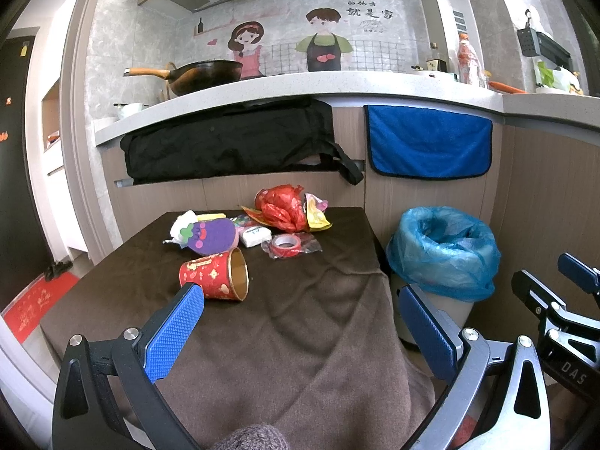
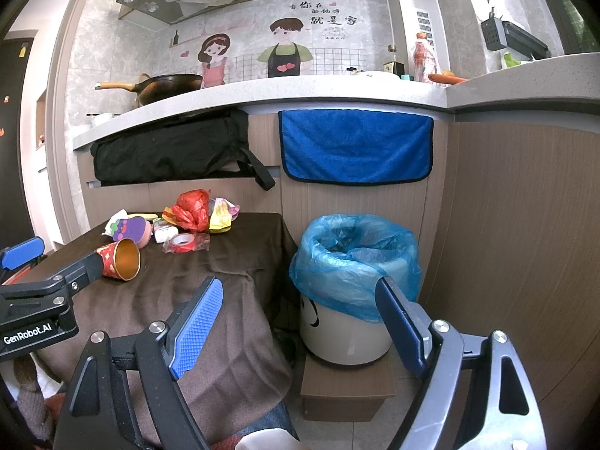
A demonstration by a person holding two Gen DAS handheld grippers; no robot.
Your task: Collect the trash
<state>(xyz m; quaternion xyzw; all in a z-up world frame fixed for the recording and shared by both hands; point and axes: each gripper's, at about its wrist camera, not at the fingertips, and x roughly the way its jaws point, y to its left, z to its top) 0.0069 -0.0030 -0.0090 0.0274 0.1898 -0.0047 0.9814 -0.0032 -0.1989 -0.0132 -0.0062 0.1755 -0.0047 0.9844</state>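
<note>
Inside, blue-lined bin (image 2: 356, 262) appears empty.

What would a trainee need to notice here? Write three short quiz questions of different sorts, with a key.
1. True or false: the red paper cup stands upright on the brown cloth.
2. Which is open? A: left gripper only. B: right gripper only. C: both.
3. Fill in: the bin is lined with a ____ bag.

Key: 1 false, it lies on its side. 2 C. 3 blue.
</note>
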